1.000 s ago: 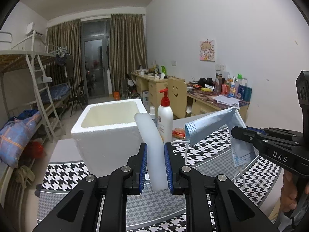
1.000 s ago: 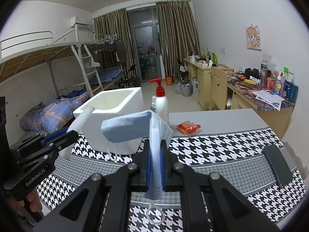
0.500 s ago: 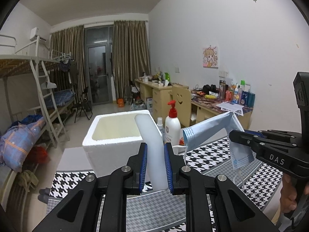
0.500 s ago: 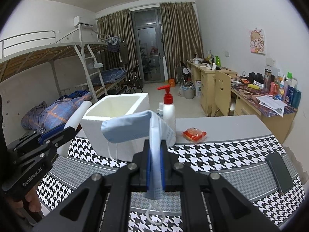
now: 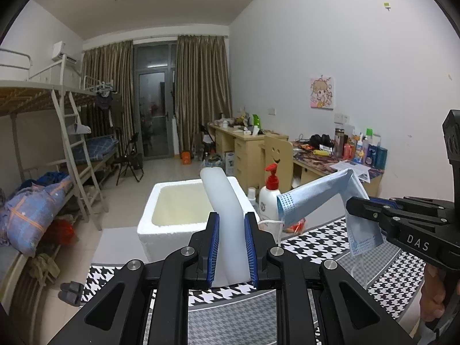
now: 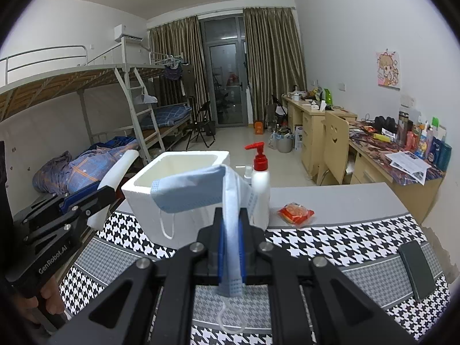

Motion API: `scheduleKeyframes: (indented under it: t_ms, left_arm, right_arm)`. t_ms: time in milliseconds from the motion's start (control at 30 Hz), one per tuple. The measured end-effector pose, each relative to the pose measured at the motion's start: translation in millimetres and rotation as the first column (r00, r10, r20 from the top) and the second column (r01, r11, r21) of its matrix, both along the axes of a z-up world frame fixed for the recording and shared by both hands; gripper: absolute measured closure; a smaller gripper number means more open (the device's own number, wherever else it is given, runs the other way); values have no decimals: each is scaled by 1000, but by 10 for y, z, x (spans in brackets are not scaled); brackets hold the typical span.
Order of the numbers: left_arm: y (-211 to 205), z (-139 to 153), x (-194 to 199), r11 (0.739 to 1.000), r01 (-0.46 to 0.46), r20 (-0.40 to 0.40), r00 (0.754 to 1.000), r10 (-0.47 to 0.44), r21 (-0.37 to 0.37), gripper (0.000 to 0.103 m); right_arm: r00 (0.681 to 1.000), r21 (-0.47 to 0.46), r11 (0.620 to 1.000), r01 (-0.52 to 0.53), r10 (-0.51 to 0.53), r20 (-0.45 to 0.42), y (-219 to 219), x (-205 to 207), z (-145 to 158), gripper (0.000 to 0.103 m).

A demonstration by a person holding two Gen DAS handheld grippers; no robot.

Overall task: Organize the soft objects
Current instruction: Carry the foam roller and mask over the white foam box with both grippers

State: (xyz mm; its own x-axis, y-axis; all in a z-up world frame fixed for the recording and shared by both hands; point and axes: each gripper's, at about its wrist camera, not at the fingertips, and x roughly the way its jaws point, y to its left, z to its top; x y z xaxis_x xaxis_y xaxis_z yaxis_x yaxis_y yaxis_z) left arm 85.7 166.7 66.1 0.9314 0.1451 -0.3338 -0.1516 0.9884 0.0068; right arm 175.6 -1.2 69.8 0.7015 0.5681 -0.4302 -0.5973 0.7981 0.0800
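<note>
My left gripper (image 5: pixel 230 221) is shut on a white foam tube (image 5: pixel 222 201) that sticks up and leans left; it also shows in the right wrist view (image 6: pixel 118 169). My right gripper (image 6: pixel 230 215) is shut on a light blue face mask (image 6: pixel 198 189), folded over, with ear loops hanging; it also shows in the left wrist view (image 5: pixel 319 195). Both are held above the table, in front of an open white foam box (image 5: pixel 178 204) (image 6: pixel 175 178).
A white pump bottle with a red top (image 6: pixel 260 184) stands right of the box, a red snack packet (image 6: pixel 296 212) beside it. A dark phone (image 6: pixel 417 270) lies at the table's right. The table has a houndstooth cloth (image 6: pixel 330 247). Bunk bed left, desks right.
Both grippers have risen and tilted up with their loads; the box and table sit lower in both views. The grips are unchanged.
</note>
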Motion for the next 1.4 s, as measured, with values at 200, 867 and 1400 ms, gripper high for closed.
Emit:
scheduleKeyframes:
  t_ms: [200,867,1400]
  left_arm:
    - [82,21,75,1000,-16,-4,1000,16,-2,84]
    - [332,79,424,998,-68,-28,997,68,-17,84]
    - [425,83,658,996,-91,-49,995,90,-9,84]
  right_arm:
    - [1000,-6,1000,-5,5,11,90,27,57,92]
    - [1000,-31,999,-15,15,0,385,263,144,92]
    - [1000,-57,998,-6,5,-7,592,461,195,92]
